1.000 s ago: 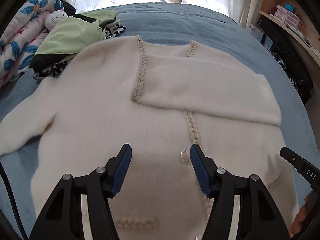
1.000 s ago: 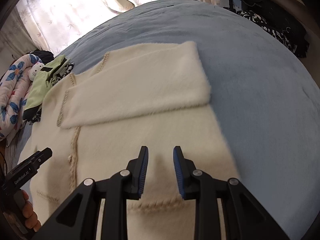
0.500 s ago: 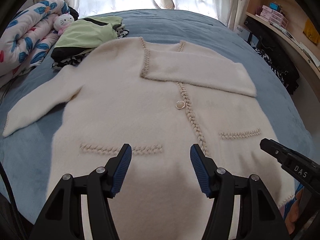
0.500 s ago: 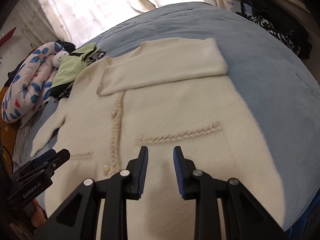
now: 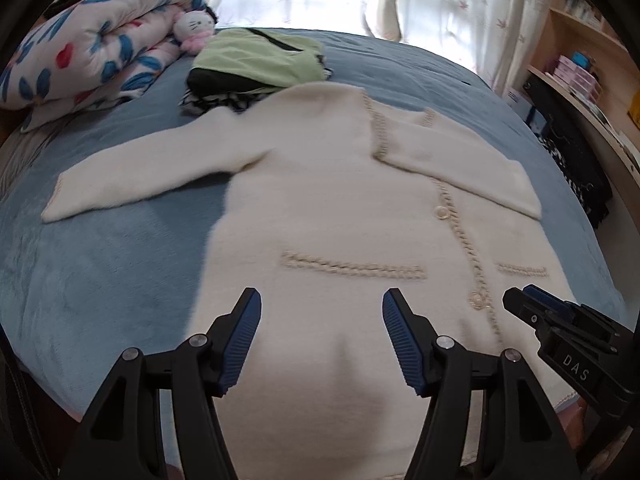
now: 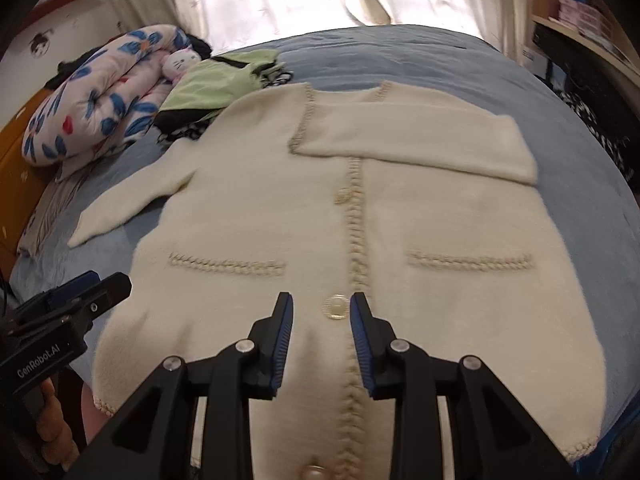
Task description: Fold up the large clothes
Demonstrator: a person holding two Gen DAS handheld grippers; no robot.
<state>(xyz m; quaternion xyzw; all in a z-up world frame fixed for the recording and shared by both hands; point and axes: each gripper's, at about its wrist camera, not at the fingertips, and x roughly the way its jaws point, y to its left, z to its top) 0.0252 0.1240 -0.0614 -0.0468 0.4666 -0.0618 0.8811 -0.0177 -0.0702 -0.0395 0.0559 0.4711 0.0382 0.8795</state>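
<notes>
Left gripper (image 5: 322, 338), fingers set wide apart and holding nothing, above the lower body of the cream cardigan (image 5: 340, 216). Right gripper (image 6: 322, 332), fingers parted by a narrower gap and likewise empty; the lower button (image 6: 335, 306) shows between the fingertips, though whether the pads touch the knit cannot be told.

Beyond both pairs of fingertips the cardigan lies front-up and flat on the blue bedspread (image 6: 420, 56), its hem toward the grippers. Ahead and to the right of the fingers, one sleeve (image 6: 416, 140) is already folded across the chest. Ahead and to the left of the left gripper's fingers, the other sleeve (image 5: 148, 176) is unfolded, stretched out over the bedspread.

Judged progress: early, with one sleeve fold done; the second sleeve and the body folds remain.

Farther out, past the collar, a folded green garment (image 5: 256, 58), a floral quilt (image 5: 92, 36) and a plush toy (image 5: 194, 28).
</notes>
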